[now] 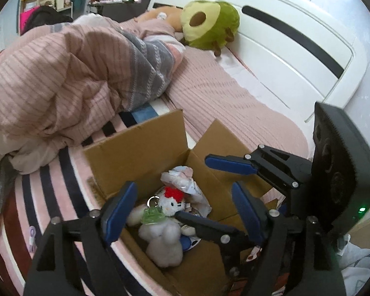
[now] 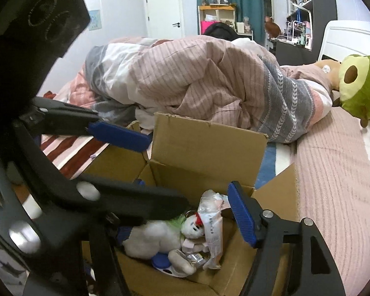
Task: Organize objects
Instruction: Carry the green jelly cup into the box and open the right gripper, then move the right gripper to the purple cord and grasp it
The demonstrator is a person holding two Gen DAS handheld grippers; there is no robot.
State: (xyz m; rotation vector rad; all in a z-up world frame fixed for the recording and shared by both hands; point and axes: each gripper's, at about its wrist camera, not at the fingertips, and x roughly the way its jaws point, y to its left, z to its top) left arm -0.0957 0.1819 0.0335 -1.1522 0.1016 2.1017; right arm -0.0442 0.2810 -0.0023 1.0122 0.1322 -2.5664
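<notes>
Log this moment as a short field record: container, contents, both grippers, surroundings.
container: cardboard box, flaps open, on the bed
contents: white plush, Hello Kitty plush, green keychain, crumpled wrappers
left gripper: open, over the box, holding nothing
right gripper: open, over the box, holding nothing
surroundings: bunched duvet, avocado plush by headboard

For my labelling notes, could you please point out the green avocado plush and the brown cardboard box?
green avocado plush (image 1: 209, 22): left wrist view, on its pale face.
brown cardboard box (image 2: 204, 145): right wrist view, on its upright rear flap.
</notes>
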